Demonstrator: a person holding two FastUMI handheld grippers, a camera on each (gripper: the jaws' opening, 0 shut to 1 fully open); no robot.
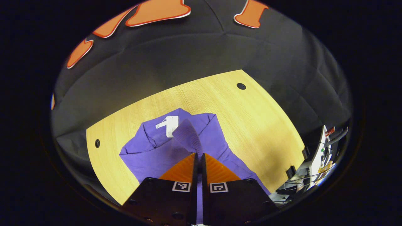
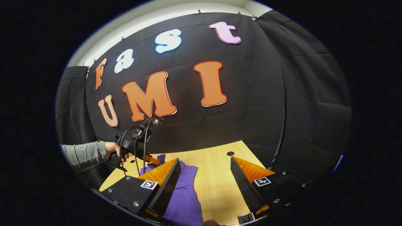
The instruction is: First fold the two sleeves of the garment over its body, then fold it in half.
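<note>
Folding first sleeve (image 1: 188,136) | left gripper (image 1: 199,154) jaws clamp cuff over garment (image 1: 150,153) mid-table (image 1: 251,119) | right gripper (image 2: 204,175) jaws open, empty | second sleeve, halving left

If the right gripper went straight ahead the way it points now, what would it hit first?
Probably the bare wooden table: between the open right gripper fingers lies tabletop, with the purple garment just left of that line. Past the far edge hangs the black cloth wall. Depth is unclear.
</note>
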